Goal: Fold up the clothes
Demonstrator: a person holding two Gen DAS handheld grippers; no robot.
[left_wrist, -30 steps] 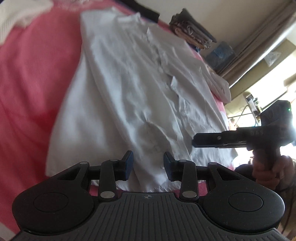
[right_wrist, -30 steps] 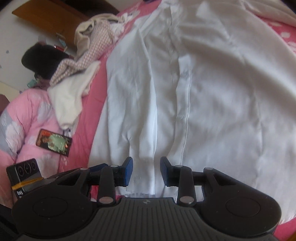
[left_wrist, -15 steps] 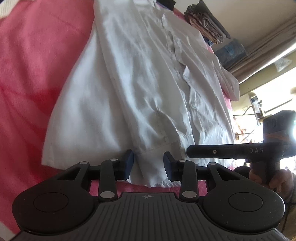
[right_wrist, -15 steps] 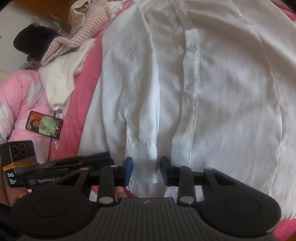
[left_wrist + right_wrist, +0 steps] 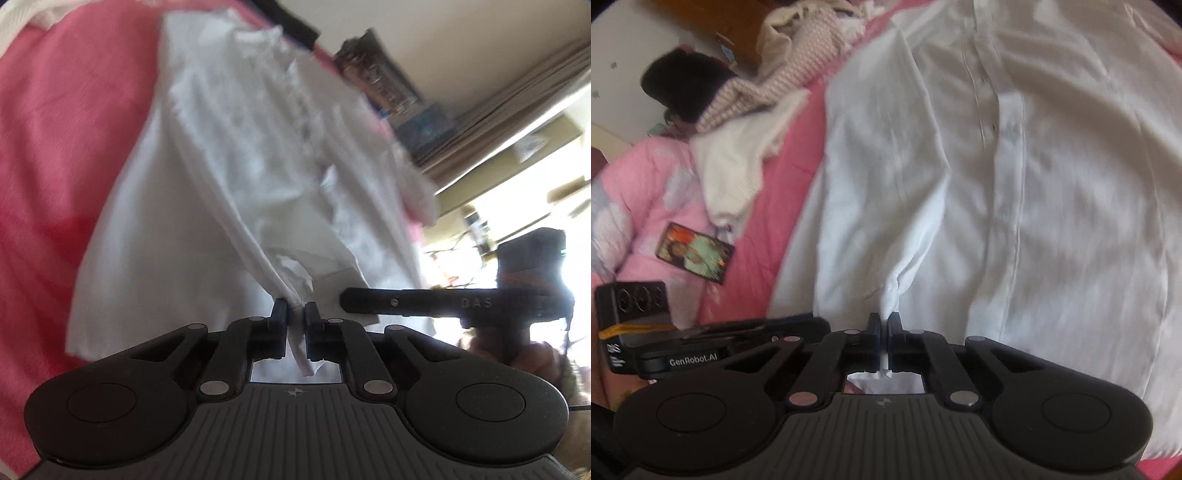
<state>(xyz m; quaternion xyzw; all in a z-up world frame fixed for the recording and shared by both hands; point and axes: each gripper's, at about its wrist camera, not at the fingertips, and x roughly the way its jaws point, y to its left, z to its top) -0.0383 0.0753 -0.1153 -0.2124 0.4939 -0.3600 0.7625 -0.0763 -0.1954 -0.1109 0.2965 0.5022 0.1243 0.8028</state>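
Across the pink bed (image 5: 55, 122) lies the white shirt (image 5: 1052, 184), buttoned front up. The left tool (image 5: 294, 314) is closing, its jaws pinching a bunched bit of the shirt's hem; the right tool (image 5: 884, 321) is clamped on the sleeve cuff (image 5: 890, 299). Left of the shirt sit heaped clothes (image 5: 798, 74), a pink quilt (image 5: 639, 192) and a phone (image 5: 695, 253). Folded fabrics (image 5: 376, 77) stack beyond.

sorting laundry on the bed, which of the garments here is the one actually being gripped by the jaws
The white button-up shirt, spread flat on the pink bedding; its lower edge is pinched in both grippers. The cream garment and checked one lie untouched beside it.
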